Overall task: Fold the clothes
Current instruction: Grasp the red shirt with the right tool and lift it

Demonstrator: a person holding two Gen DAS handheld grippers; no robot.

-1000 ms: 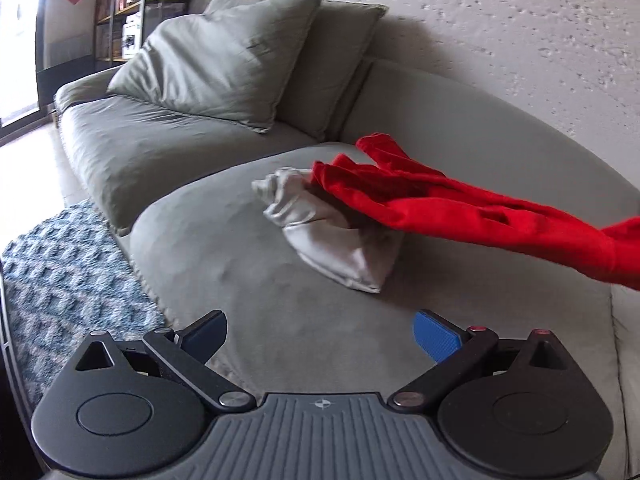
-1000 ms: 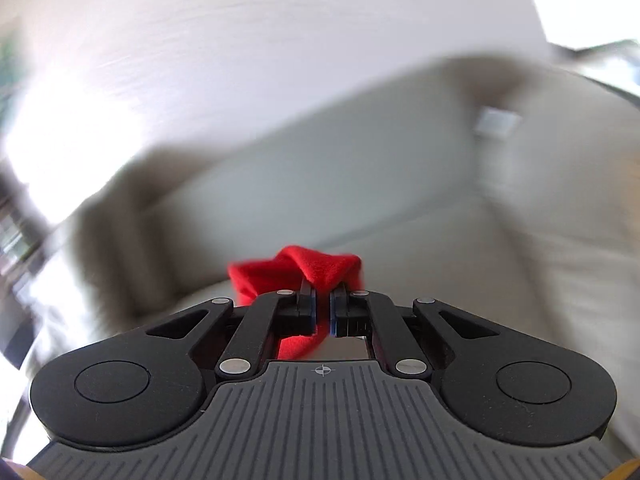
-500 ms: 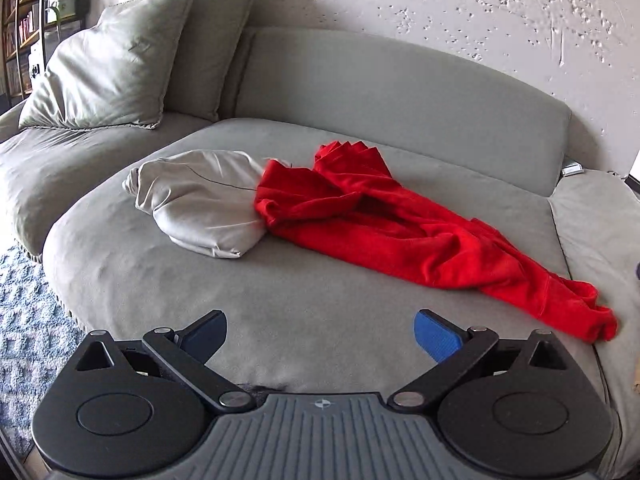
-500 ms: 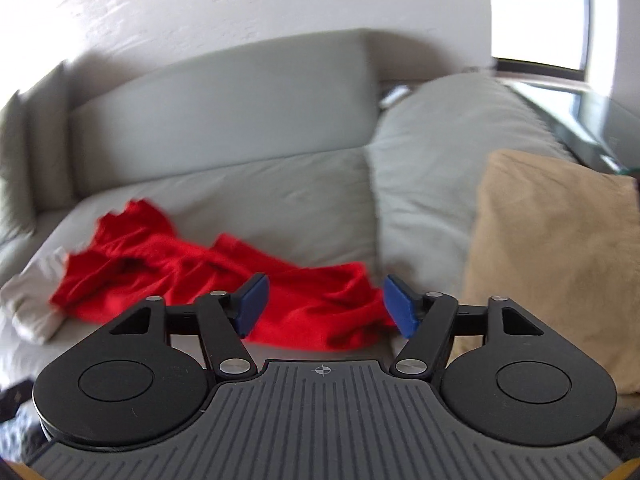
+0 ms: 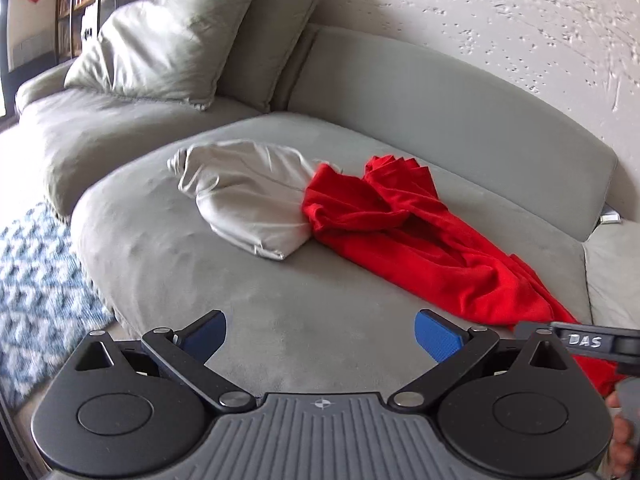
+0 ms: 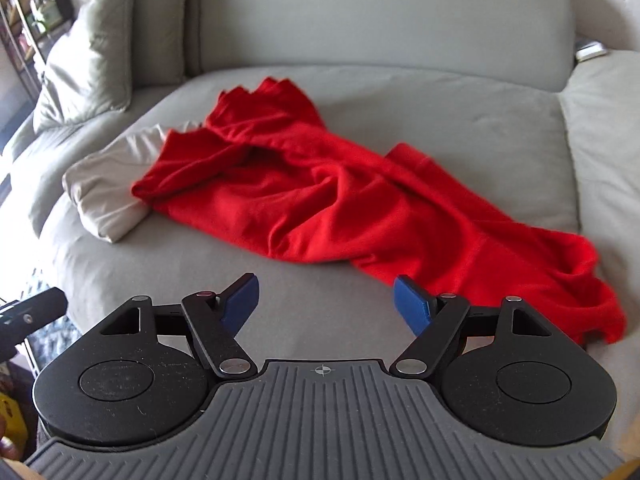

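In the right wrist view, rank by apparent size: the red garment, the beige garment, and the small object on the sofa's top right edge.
1. red garment, by far the largest.
2. beige garment, partly hidden under the red one, so its full size is unsure.
3. small object, smallest, though also farthest away.

Both wrist views look forward and down from the sofa's [image 5: 280, 320] near edge toward its far backrest. The left view sits further left, taking in the rug [image 5: 36, 280]; the right is nearer. Both share the red garment [image 5: 420, 240] [image 6: 340, 200] and pale bundle [image 5: 248, 204] [image 6: 112, 188].
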